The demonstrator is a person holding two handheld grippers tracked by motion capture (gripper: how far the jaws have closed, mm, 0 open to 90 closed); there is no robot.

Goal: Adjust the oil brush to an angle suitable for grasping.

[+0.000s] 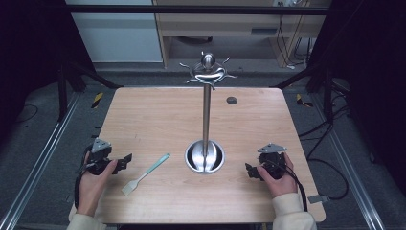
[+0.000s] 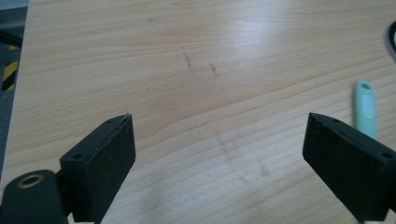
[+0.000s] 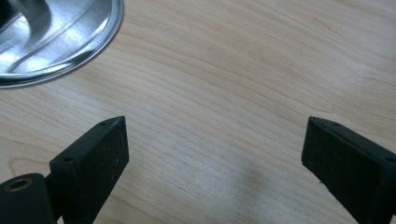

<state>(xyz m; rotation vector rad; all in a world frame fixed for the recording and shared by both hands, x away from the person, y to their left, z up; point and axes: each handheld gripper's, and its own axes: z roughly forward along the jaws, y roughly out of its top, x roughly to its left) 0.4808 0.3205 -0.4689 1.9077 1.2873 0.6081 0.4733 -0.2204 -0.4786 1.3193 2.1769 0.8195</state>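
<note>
A pale green spatula (image 1: 146, 174) lies flat on the wooden table (image 1: 153, 120), its handle end (image 2: 365, 107) just beyond my left gripper's right jaw. A steel utensil stand (image 1: 206, 115) with hooks at its top rises from a round base (image 1: 205, 157) at the table's middle front; the base's rim (image 3: 60, 42) shows at upper left in the right gripper view. My left gripper (image 1: 123, 162) rests open near the table's left front, with bare wood between its jaws. My right gripper (image 1: 250, 169) is open to the right of the base, holding nothing.
A small dark round plug (image 1: 231, 100) sits in the tabletop at the back right. Black frame bars and cables surround the table. A wooden cabinet (image 1: 230, 24) stands on the floor beyond the far edge.
</note>
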